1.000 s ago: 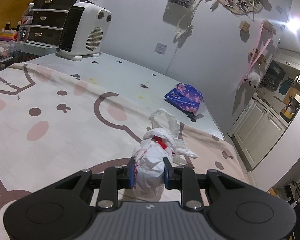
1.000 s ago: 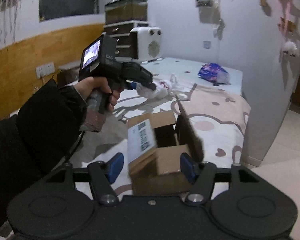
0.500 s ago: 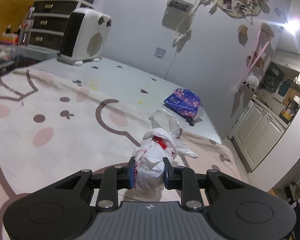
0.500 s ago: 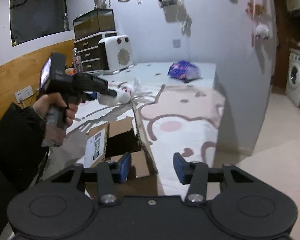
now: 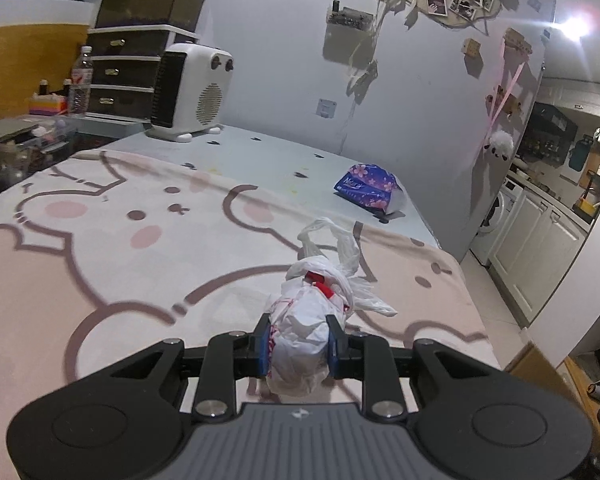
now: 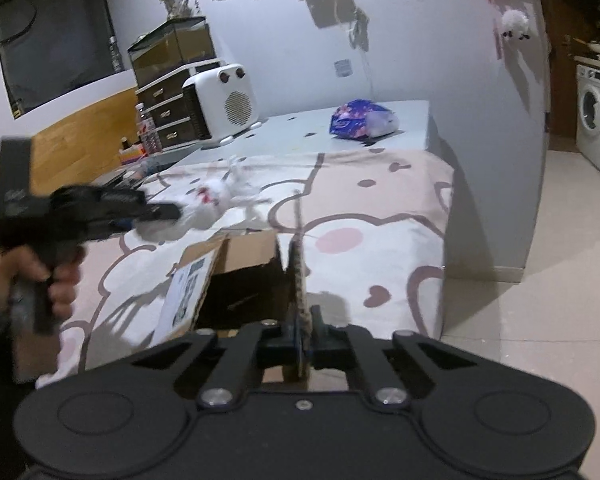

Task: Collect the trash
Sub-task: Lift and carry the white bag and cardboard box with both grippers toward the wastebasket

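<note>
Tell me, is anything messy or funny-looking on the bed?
Only the trash itself: a crumpled white plastic bag is pinched in the left gripper above the blanket. The right gripper clamps a flap of the open cardboard box. Nothing looks spilled.

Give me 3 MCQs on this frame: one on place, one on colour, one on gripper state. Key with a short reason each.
1. Where does the tissue pack lie?
A. inside the cardboard box
B. on the pale blue far part of the bed, near the wall
C. on the floor by the washing machine

2. What colour is the bagged trash in the left gripper?
A. white with red marks
B. solid black
C. green

3. What is the right gripper doing?
A. open, holding nothing
B. shut on the tissue pack
C. shut on a flap of the cardboard box

Key: 1 B, the pack sits on the blue sheet beyond the bear-print blanket. 2 A, crumpled white plastic with red print shows between the fingers. 3 C, the jaws stand closed on the upright edge of the flap.
</note>
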Motion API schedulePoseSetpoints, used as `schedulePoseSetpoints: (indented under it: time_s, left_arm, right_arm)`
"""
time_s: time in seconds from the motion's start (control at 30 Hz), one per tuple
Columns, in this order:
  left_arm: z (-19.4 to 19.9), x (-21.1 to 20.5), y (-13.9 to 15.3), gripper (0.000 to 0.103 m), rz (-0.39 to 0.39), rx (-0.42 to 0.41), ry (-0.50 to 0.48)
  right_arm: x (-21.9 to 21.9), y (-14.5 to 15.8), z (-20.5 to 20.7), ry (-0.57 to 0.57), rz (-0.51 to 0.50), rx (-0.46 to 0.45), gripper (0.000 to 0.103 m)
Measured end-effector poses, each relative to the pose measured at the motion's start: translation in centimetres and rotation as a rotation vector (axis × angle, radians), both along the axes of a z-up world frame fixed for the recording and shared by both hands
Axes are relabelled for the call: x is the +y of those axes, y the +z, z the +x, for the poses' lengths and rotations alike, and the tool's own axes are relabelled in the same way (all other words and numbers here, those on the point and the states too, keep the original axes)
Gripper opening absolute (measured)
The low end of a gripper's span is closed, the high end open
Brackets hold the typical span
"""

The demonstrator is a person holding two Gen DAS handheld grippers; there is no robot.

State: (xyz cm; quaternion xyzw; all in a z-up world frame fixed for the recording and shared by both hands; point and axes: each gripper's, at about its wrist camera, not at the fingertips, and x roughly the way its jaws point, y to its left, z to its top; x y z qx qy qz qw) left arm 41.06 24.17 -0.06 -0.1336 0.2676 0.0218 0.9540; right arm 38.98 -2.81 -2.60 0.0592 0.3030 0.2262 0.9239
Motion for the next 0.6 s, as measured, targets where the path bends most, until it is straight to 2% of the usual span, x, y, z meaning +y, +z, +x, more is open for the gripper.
schedulePoseSetpoints:
  time_s: [0.47,0.6]
  left_arm:
    - [-11.0,-3.0,2.1,0.027,-0.003,-0.079,0.048]
    - [-13.4,-4.6,2.6,0.027,0.019,-0.097,0.053]
  right_arm:
    - [-3.5,0.9,-5.0,-0.066,-0.012,-0.032,0.003]
    - [-4.9,1.2,-6.7,-0.086,-0.013,-0.047,0.003]
